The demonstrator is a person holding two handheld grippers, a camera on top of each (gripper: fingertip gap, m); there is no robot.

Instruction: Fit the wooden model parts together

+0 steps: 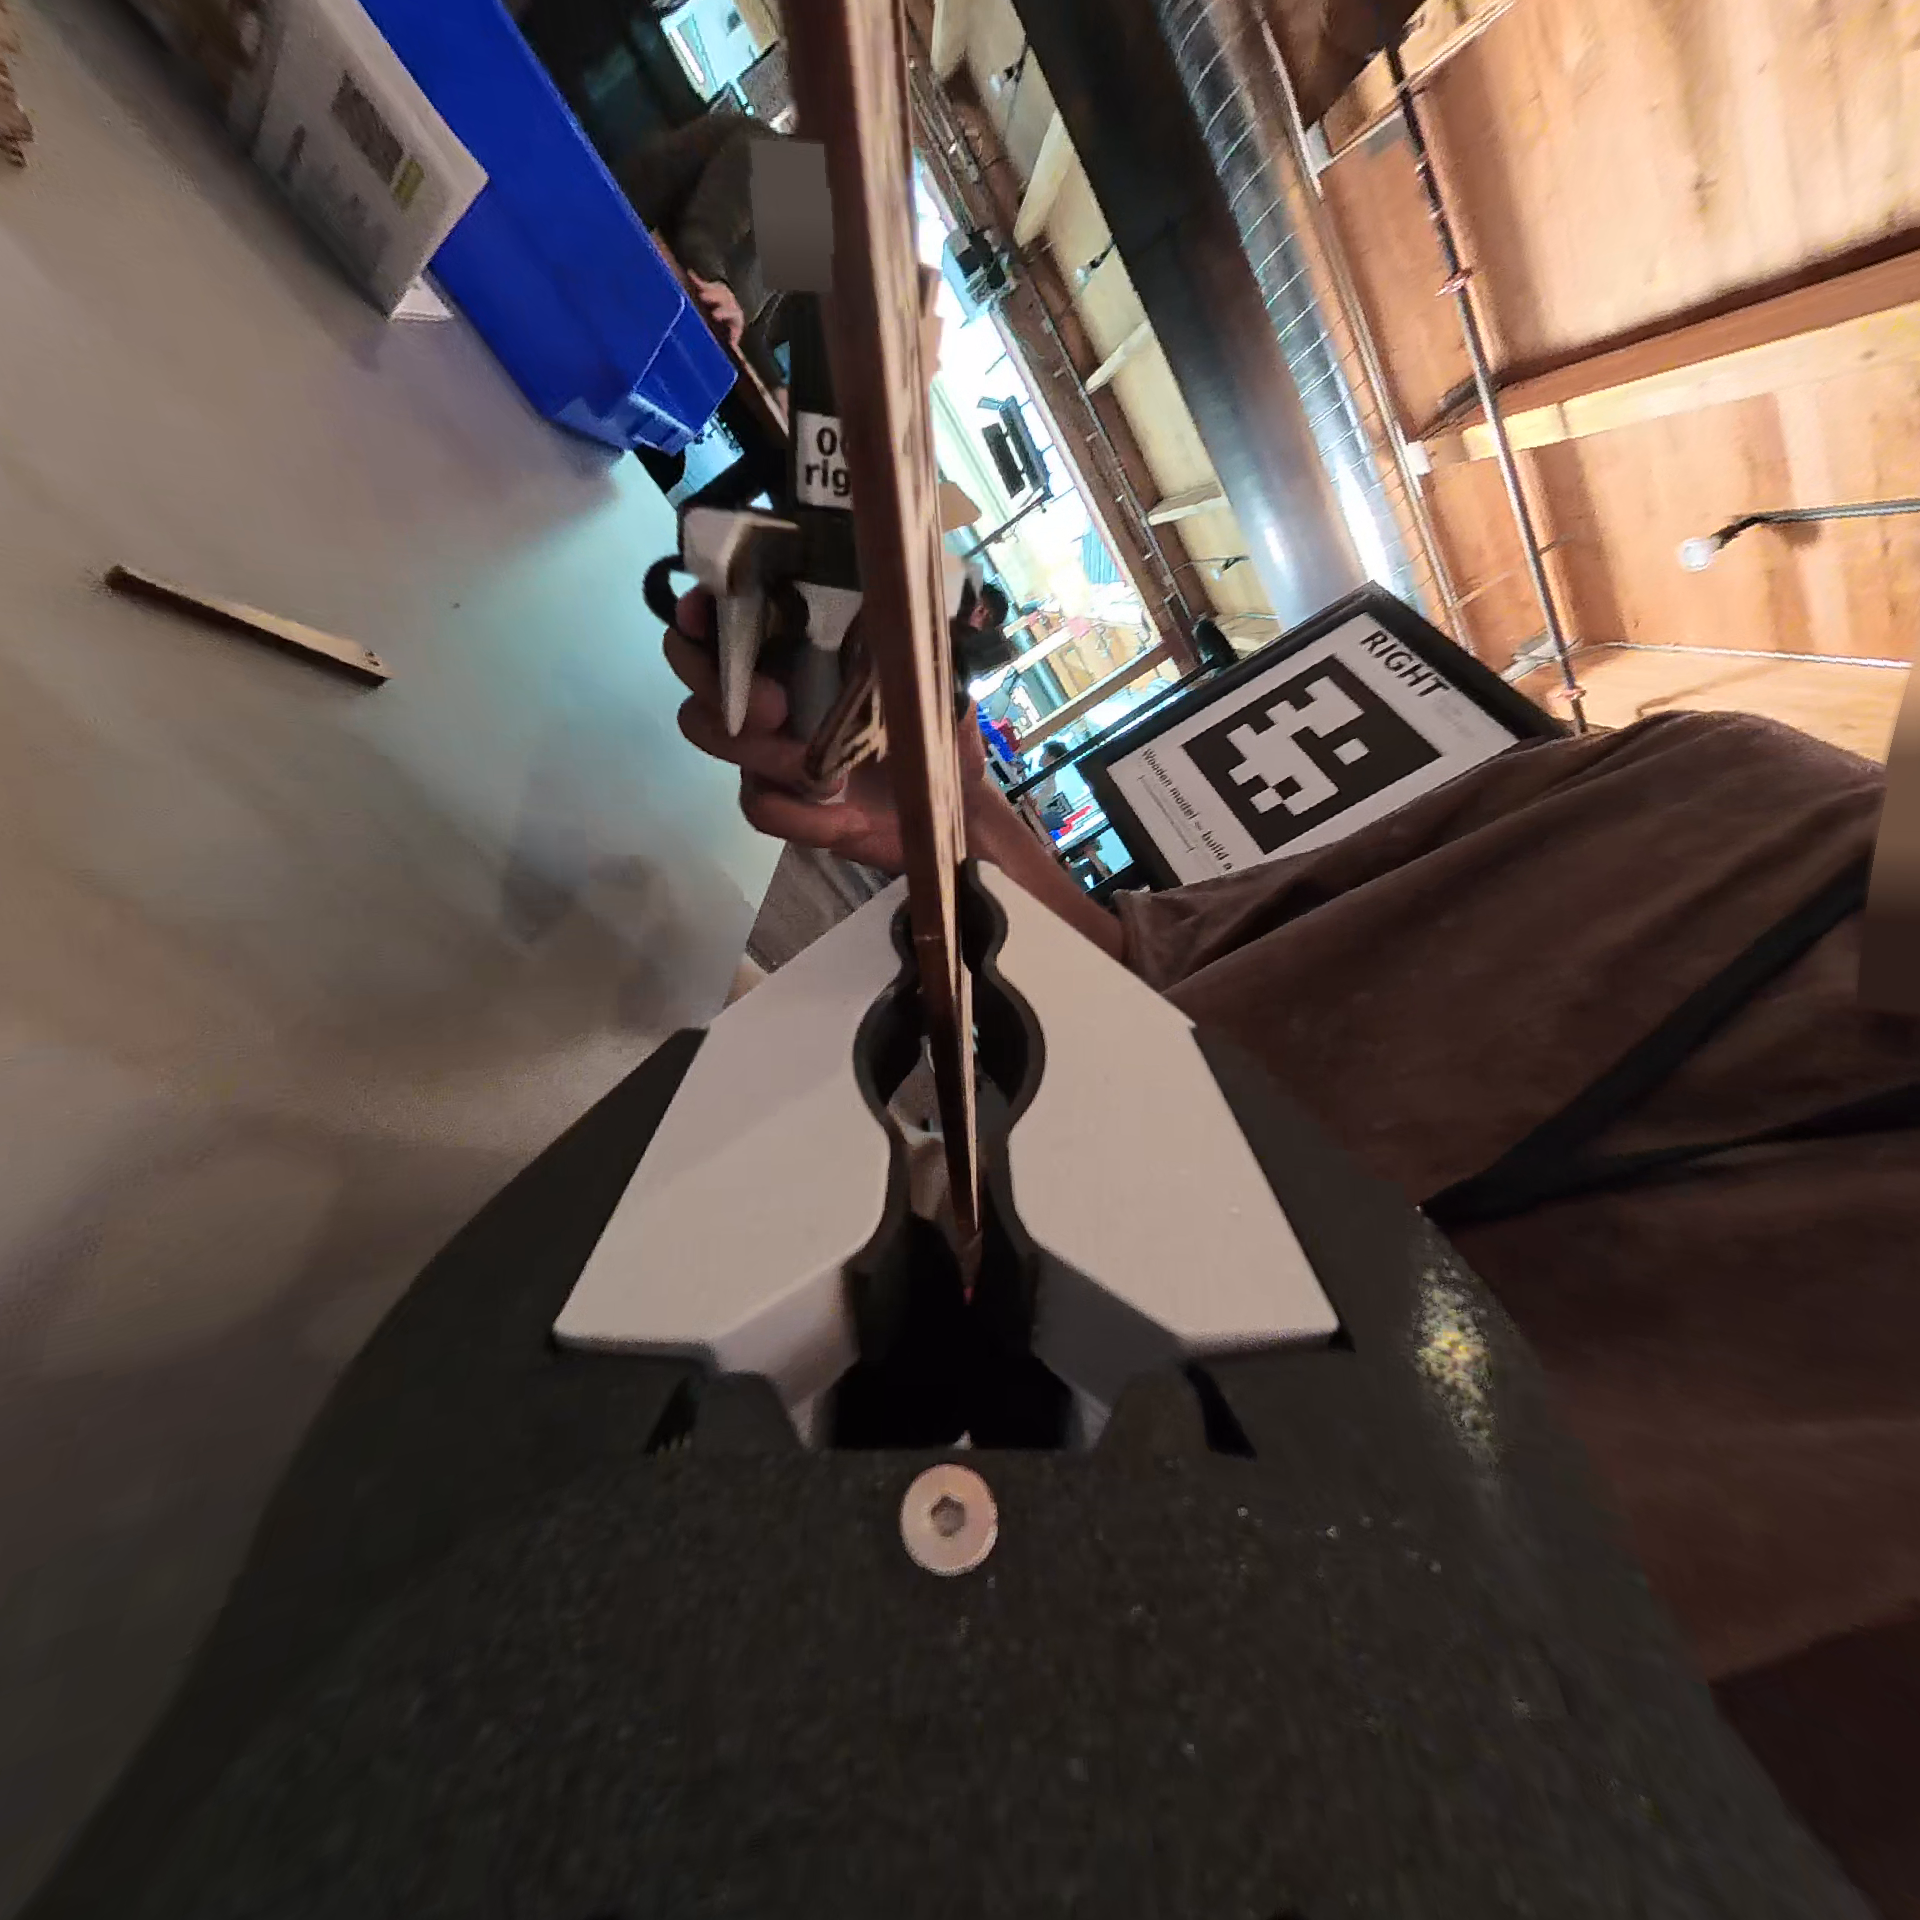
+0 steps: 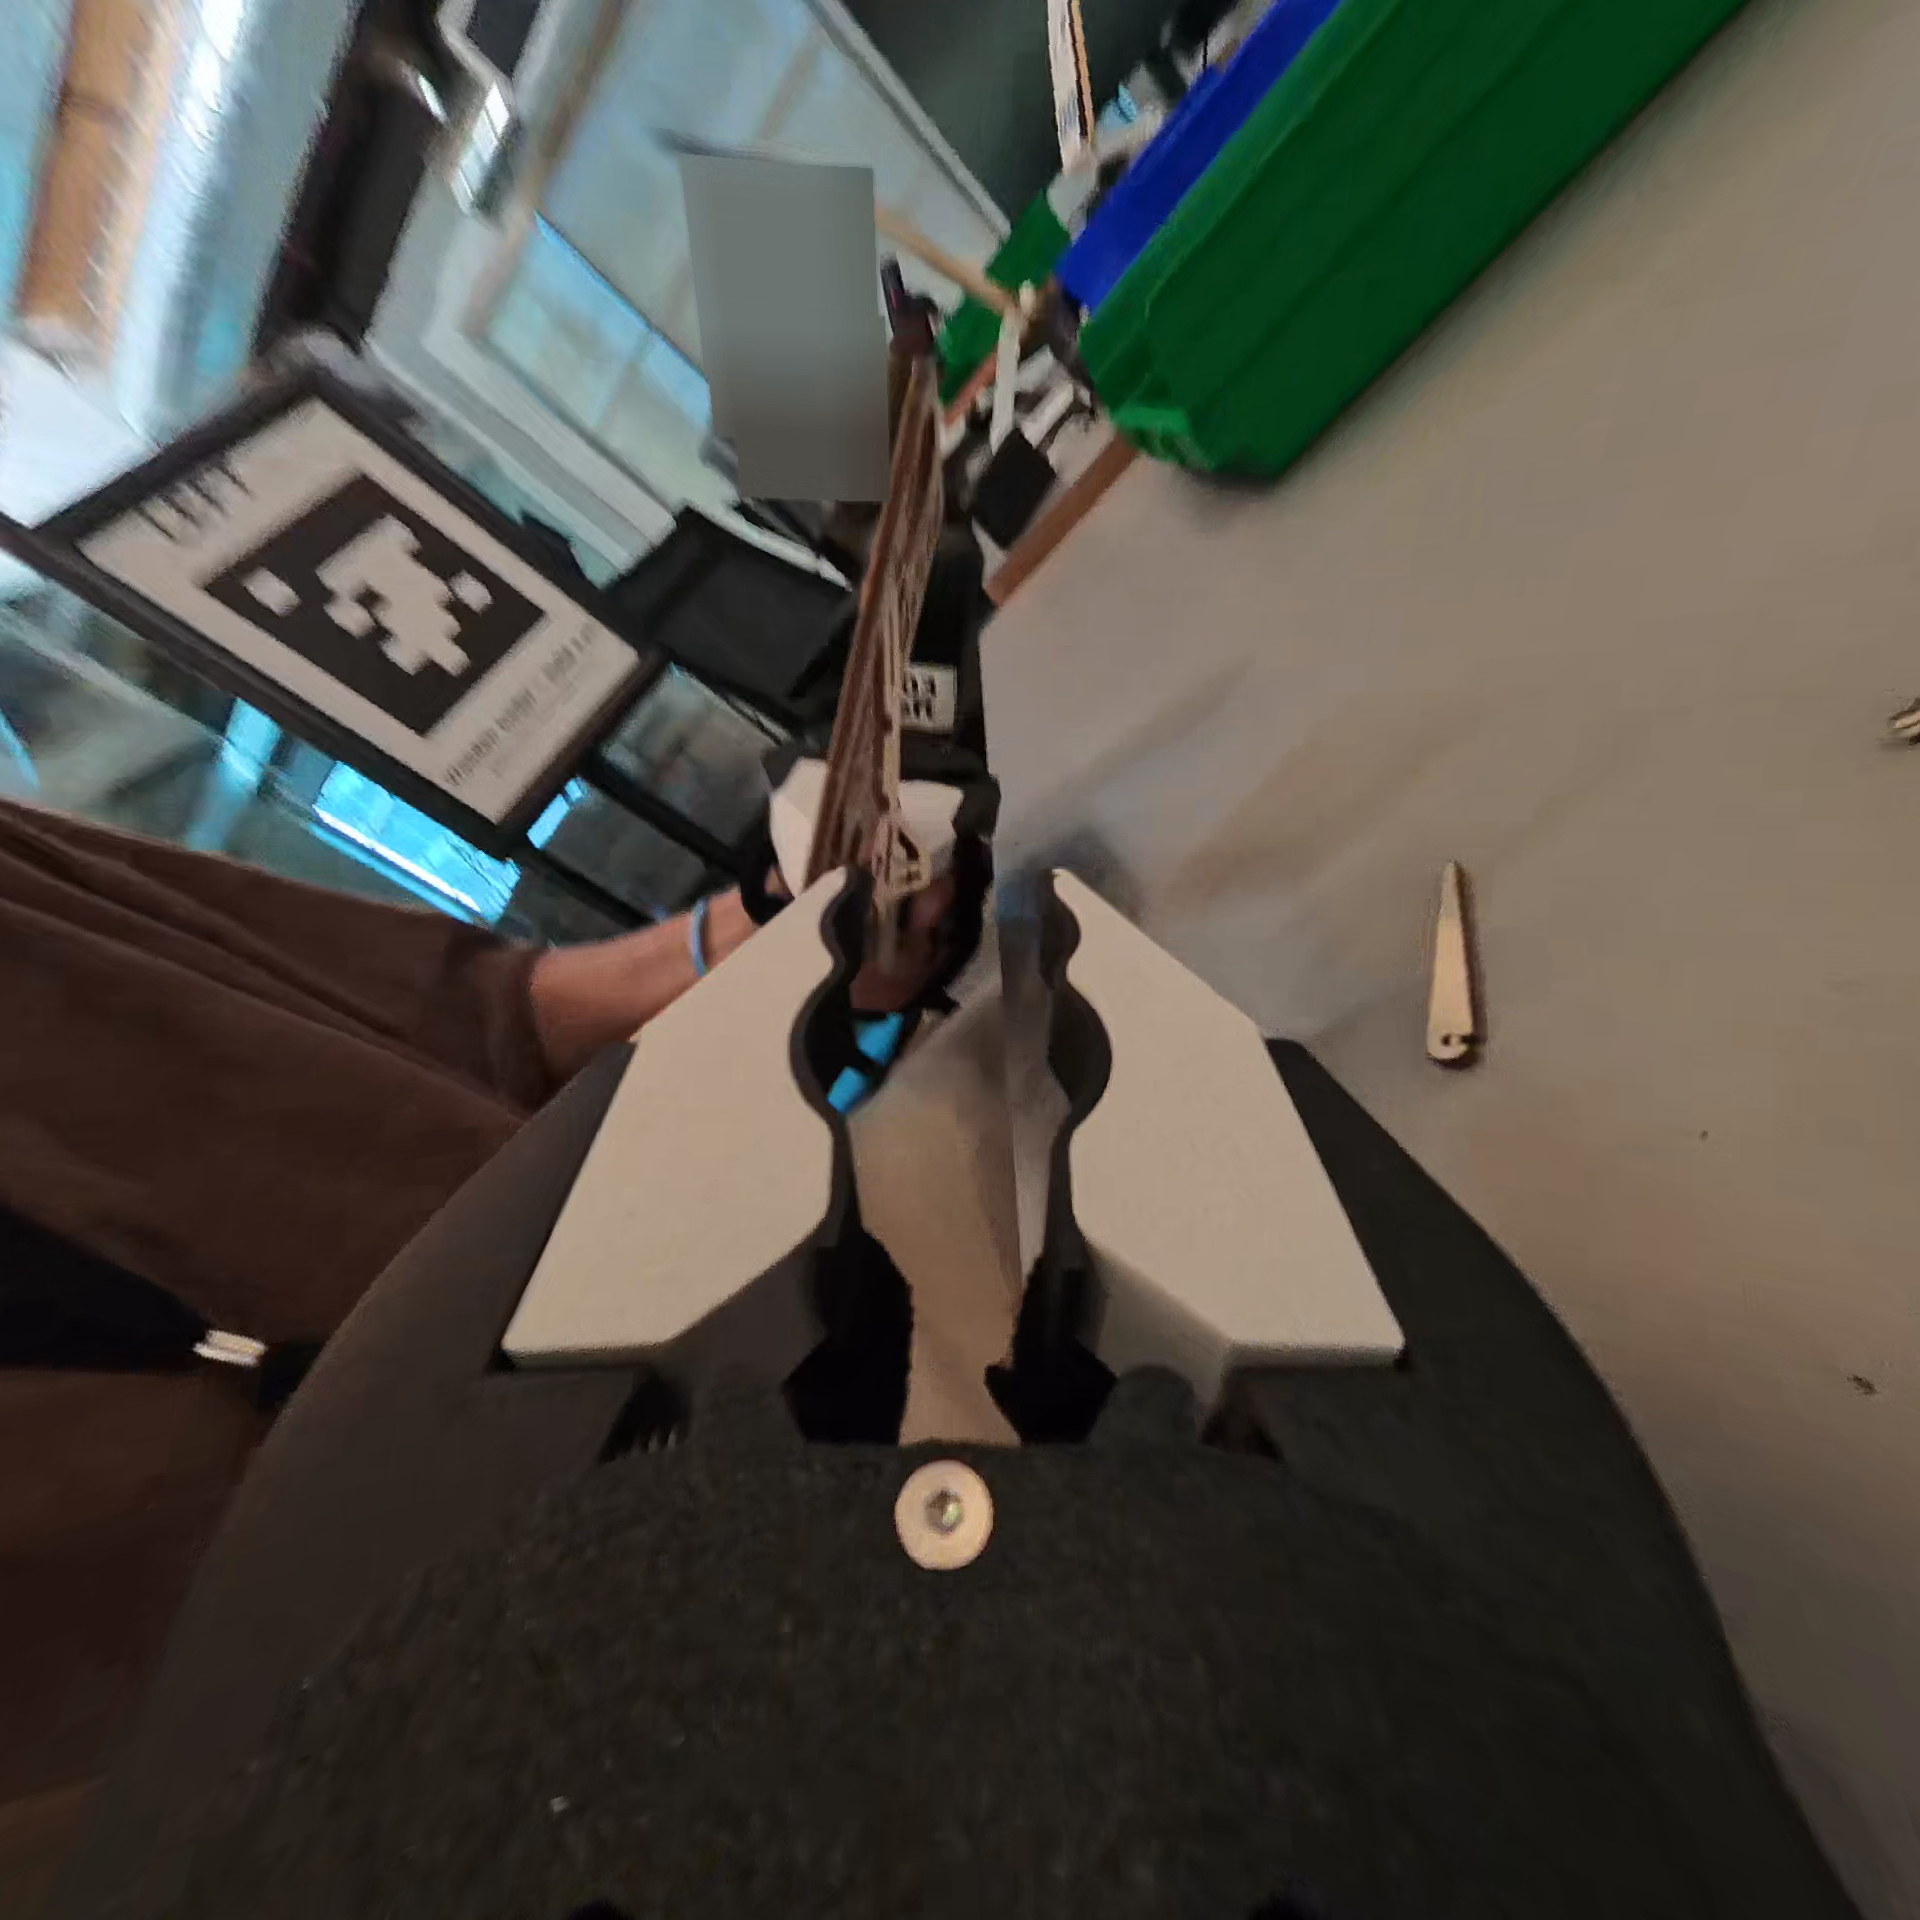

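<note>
Wood sheet (image 1: 894,540) stands edge-on, clamped in the left gripper (image 1: 943,935). Right gripper (image 2: 951,904) is parted around a pale piece (image 2: 997,1122), grip unclear. Loose strip (image 2: 1451,966) lies on the table (image 2: 1558,644).

Wooden sheet (image 1: 883,436) — top cut off.

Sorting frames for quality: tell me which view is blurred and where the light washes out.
Right wrist view: motion-smeared, marker board and green bin soft. Left wrist view: sharper; wooden sheet in the left gripper crisp, bright windows blown out behind it, table carries pale glare.
</note>
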